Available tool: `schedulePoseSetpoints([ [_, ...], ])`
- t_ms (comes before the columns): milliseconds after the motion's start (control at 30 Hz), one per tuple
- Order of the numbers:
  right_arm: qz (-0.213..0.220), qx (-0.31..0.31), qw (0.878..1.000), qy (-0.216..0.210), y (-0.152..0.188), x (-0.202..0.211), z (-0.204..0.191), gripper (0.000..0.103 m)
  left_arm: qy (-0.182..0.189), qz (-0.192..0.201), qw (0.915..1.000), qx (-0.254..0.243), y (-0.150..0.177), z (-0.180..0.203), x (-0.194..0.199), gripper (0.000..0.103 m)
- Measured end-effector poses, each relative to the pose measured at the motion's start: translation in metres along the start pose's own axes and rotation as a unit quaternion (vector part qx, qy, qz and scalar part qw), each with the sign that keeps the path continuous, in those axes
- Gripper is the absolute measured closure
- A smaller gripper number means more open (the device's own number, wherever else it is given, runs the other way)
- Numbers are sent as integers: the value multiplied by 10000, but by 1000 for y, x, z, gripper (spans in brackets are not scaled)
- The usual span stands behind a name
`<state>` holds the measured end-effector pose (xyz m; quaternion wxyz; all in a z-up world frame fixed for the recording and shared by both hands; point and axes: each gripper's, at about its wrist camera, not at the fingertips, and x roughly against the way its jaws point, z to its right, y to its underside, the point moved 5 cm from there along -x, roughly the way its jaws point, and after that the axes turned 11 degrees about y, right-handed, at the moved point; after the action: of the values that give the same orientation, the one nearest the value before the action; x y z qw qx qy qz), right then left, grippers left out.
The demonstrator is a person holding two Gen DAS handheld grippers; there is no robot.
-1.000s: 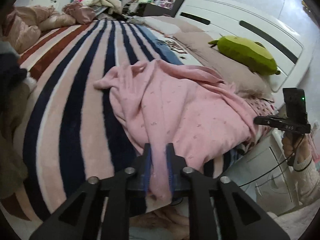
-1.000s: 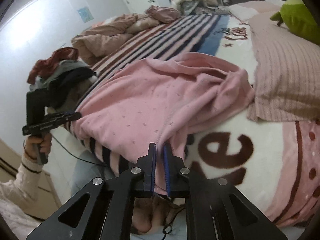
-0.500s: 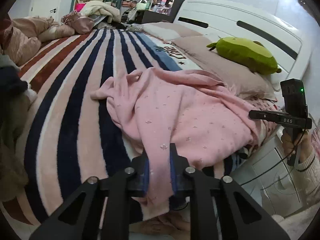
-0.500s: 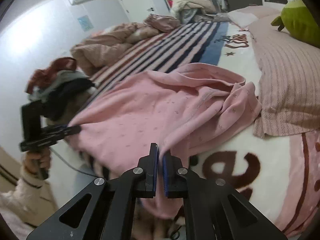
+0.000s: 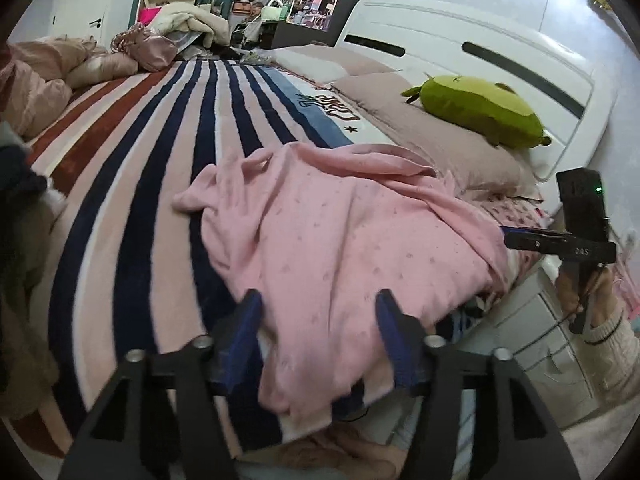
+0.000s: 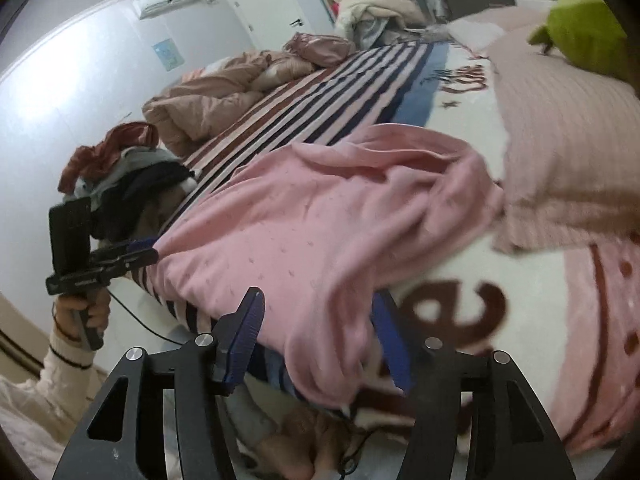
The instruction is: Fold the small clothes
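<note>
Both claws have just let go — the left claw point(image 5: 318, 320) and right claw point(image 6: 320, 324), clamped on the hem half a second ago, now gape wide with the pink garment point(image 5: 340, 232) slack between their fingers. It lies spread at the near edge of the striped blanket point(image 5: 132, 184), probably ready for its first fold. Beyond it — a pillow point(image 5: 432, 140), a green plush toy point(image 5: 480, 110), a heap of clothes point(image 6: 120, 168).

Each gripper is matte black, with triangular cut-outs in its arms, silver round-head screws at the joints and ribbed blue pads point(image 5: 244, 320) on the fingers. At three o'clock in the left wrist view, the right gripper point(image 5: 516, 236) carries a black box with a green light and white lettering on its bar. The hand point(image 6: 82, 312) at nine o'clock in the right wrist view has bare skin, a cream knit cuff with a dark stripe, and a thin black cable point(image 6: 136, 320) trailing off.
</note>
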<state>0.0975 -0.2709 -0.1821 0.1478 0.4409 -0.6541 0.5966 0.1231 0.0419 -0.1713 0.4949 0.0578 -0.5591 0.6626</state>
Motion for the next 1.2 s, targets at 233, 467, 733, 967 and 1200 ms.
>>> schedulePoseSetpoints([
  [233, -136, 239, 9989, 381, -14, -43, -14, 53, -236, 32, 9993, 297, -9, -13, -26, 47],
  [467, 124, -99, 9991, 382, -20, -41, 3, 102, -260, -2, 9988, 421, -6, -17, -28, 90],
  [733, 291, -335, 9922, -1161, -19, -3, 2, 103, 94, 374, 9991, 149, -10, 4, 7, 94],
  [967, -299, -151, 9956, -870, 5, -13, 4, 102, -67, 90, 9994, 337, 9, -14, 9, 82],
  [1200, 181, 38, 9997, -142, -18, 10, 13, 40, -10, 580, 9973, 454, -6, -17, 28, 31],
])
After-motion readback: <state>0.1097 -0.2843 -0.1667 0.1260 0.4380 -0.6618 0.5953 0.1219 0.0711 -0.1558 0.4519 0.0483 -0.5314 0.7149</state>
